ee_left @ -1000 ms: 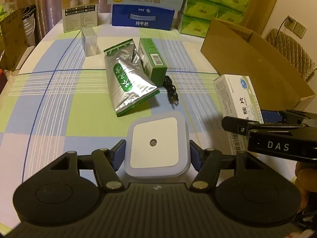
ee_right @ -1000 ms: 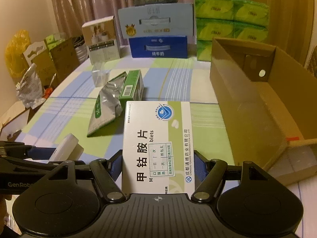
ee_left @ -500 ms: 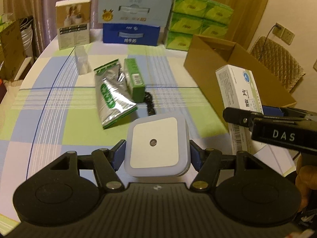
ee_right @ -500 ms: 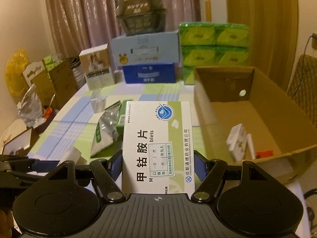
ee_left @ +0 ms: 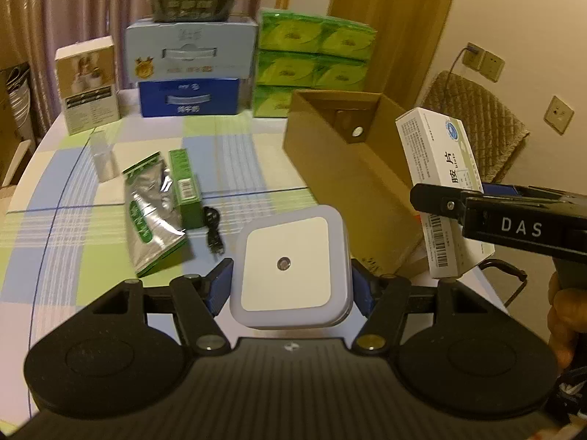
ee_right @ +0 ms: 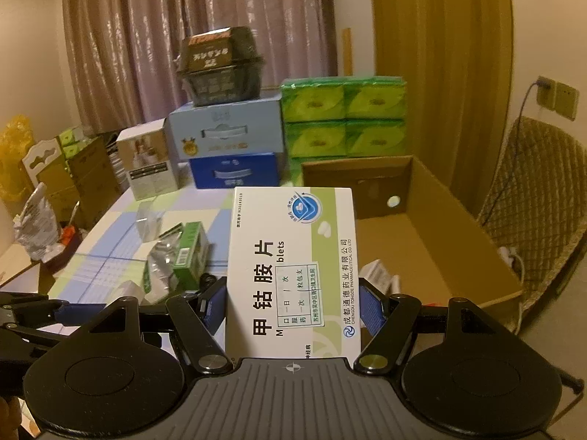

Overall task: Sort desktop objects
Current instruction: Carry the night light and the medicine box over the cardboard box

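Note:
My left gripper (ee_left: 290,286) is shut on a square white night light (ee_left: 290,264), held above the table's near edge. My right gripper (ee_right: 291,306) is shut on a white and green medicine box (ee_right: 293,256), held up near the open cardboard box (ee_right: 440,249); the medicine box also shows in the left wrist view (ee_left: 444,183), beside the cardboard box (ee_left: 352,176). On the checked tablecloth lie a silver tea pouch (ee_left: 150,216), a green carton (ee_left: 185,190), a black cable (ee_left: 214,227) and a small clear box (ee_left: 101,157).
The cardboard box holds a white packet (ee_right: 378,275). At the table's back stand a white product box (ee_left: 90,84), stacked blue cartons (ee_left: 190,73) with a dark container on top, and green tissue packs (ee_left: 312,58). A wicker chair (ee_left: 473,124) stands at the right.
Both grippers have risen with their loads and tilted up. The cardboard box's inside came into the right wrist view. The table objects look farther below.

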`<state>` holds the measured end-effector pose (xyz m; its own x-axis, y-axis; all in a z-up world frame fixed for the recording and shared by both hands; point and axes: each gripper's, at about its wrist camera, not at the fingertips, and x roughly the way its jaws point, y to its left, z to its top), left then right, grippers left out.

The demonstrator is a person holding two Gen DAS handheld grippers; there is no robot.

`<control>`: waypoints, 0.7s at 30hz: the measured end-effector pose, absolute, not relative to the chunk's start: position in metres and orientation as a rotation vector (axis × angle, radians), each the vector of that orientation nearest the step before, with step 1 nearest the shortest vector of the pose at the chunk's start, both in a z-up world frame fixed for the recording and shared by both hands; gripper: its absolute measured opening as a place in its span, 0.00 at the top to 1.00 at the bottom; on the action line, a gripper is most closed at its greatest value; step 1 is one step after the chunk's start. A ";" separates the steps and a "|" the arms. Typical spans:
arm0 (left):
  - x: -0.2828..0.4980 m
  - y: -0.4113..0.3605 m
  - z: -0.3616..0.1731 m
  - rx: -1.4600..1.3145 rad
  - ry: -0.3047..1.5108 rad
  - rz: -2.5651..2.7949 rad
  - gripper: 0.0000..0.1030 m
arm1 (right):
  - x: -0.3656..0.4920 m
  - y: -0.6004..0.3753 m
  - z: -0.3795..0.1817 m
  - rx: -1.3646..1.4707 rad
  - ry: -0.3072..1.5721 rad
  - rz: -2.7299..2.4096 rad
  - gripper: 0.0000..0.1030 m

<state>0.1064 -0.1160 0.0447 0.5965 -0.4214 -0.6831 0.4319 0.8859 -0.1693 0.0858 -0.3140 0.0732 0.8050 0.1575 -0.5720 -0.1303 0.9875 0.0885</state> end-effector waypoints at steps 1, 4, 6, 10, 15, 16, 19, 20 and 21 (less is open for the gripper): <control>0.106 -0.119 0.046 0.018 0.787 -0.500 0.41 | 0.085 -0.318 0.075 0.047 0.612 0.147 0.34; 0.106 -0.129 0.050 0.028 0.781 -0.515 0.41 | 0.083 -0.330 0.078 0.048 0.603 0.128 0.34; 0.107 -0.136 0.053 0.034 0.777 -0.524 0.41 | 0.083 -0.340 0.079 0.053 0.599 0.114 0.34; 0.110 -0.152 0.060 0.042 0.765 -0.546 0.41 | 0.083 -0.362 0.083 0.065 0.589 0.079 0.34; 0.116 -0.173 0.066 0.046 0.753 -0.574 0.41 | 0.086 -0.388 0.086 0.065 0.580 0.040 0.34; 0.117 -0.177 0.068 0.048 0.750 -0.580 0.41 | 0.087 -0.392 0.087 0.063 0.579 0.033 0.34; 0.123 -0.192 0.072 0.053 0.741 -0.600 0.41 | 0.090 -0.406 0.089 0.060 0.570 0.014 0.34; 0.124 -0.197 0.072 0.054 0.738 -0.606 0.41 | 0.092 -0.409 0.090 0.057 0.568 0.008 0.34; 0.126 -0.201 0.073 0.055 0.737 -0.612 0.41 | 0.094 -0.412 0.090 0.055 0.566 0.005 0.34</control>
